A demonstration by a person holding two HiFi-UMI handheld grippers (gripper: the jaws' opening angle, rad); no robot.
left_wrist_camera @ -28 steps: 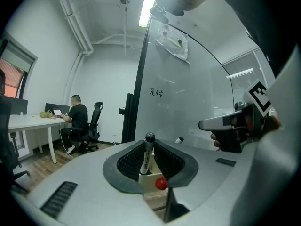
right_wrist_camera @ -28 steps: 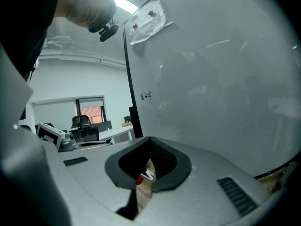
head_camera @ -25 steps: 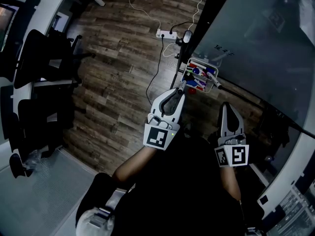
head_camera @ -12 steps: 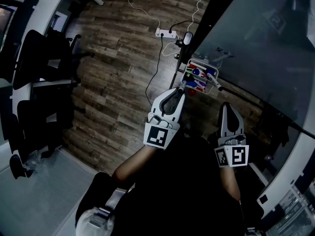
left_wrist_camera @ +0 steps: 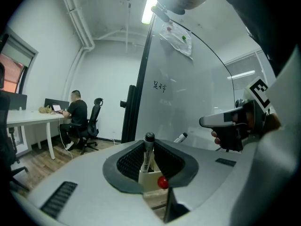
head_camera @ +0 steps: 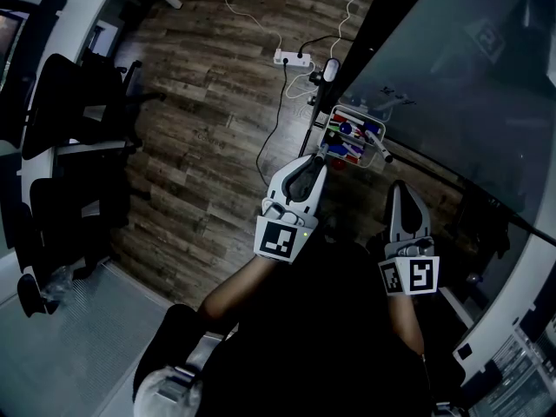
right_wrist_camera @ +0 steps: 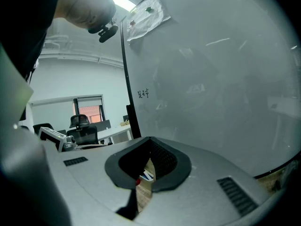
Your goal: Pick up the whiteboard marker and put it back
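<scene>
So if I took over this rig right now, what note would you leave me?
Left tongs: shut on a black-capped whiteboard marker, held upright, close to the marker basket at the foot of the glass whiteboard.
Right tongs: shut, empty, off to the side.
Done: marker picked up.
Left: set it into the basket and let go.

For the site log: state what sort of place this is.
Probably an office or meeting room: a large whiteboard with a tray of markers, a person at a desk, office chairs.
</scene>
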